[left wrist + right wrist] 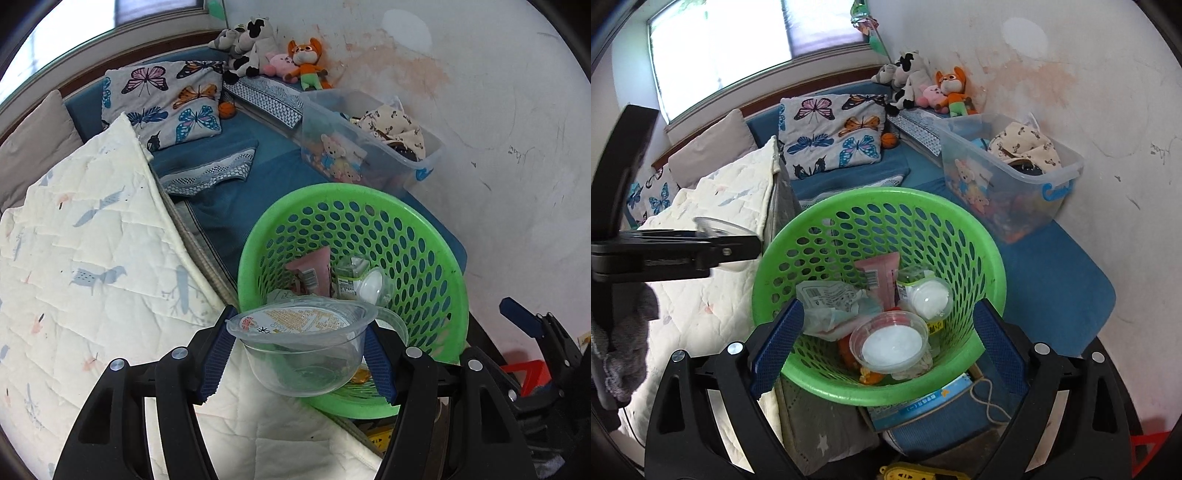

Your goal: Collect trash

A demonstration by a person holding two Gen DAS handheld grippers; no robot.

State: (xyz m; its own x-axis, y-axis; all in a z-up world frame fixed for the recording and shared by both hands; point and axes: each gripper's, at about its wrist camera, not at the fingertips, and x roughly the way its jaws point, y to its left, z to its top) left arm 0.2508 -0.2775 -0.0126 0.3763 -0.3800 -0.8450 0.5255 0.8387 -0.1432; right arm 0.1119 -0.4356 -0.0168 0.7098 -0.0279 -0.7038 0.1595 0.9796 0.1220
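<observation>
My left gripper [300, 360] is shut on a clear plastic bowl [303, 350] with a printed lid, held at the near rim of the green perforated basket [424, 258]. The basket [960, 221] holds trash: a pink wrapper [879, 277], a crumpled white wrapper [831, 299], a clear cup with a white lid [890, 343] and a small bottle [929, 295]. My right gripper [886, 350] is open and empty, its fingers on either side of the basket's near rim. The left gripper [683, 251] with the bowl's edge shows at the left of the right wrist view.
A white quilted blanket [92, 258] lies on the bed left of the basket. A butterfly pillow [166, 99], plush toys [273, 51] and a clear storage bin [369, 147] with clothes stand behind. A stained wall [498, 129] is on the right. A blue book [923, 402] lies under the basket.
</observation>
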